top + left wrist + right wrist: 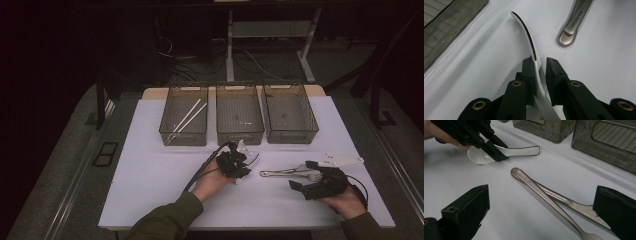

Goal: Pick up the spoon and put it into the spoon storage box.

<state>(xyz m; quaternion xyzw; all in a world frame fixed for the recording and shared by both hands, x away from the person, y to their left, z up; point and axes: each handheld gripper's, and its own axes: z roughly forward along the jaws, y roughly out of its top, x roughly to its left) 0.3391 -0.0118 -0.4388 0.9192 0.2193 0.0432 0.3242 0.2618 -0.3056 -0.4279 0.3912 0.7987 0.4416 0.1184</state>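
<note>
Left tongs (539, 62) pinch the white spoon's (529, 37) handle, seemingly touching both pads; right tongs (541, 205) gape wide over metal cutlery (544, 192).

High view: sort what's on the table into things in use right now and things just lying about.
In use:
- white spoon, its handle between the jaws of the left gripper
- metal fork and spoon, lying crossed in front of the open right gripper

Lying about:
- left bin, with chopsticks inside
- middle bin
- right bin
</note>
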